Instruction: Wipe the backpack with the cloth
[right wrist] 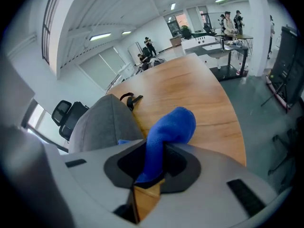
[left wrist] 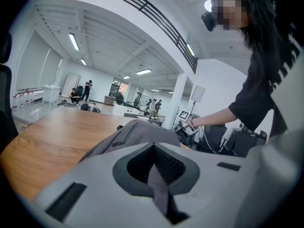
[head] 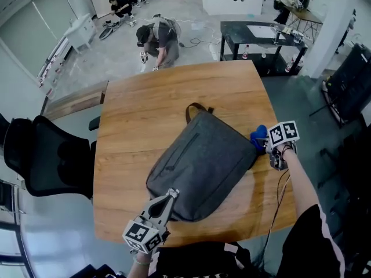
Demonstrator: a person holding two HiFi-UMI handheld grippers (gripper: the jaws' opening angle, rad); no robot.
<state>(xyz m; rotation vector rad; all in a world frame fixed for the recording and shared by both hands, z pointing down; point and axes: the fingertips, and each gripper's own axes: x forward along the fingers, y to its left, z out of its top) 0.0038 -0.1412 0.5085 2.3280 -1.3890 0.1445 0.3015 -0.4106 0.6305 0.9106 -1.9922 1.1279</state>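
Cloth (head: 259,136) held beside the backpack (head: 203,167).
Head view: the grey woven backpack lay slantwise on the wooden worktop (head: 139,109), just left of the right gripper (head: 268,147). Left gripper view: the left gripper (left wrist: 154,189) was clenched on backpack fabric. Right gripper view: plush blue cloth was grasped between the fingers (right wrist: 213,175).

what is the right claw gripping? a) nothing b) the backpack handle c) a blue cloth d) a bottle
C: in the right gripper view the right claw is shut on the blue cloth, which bulges out above it beside the grey backpack.
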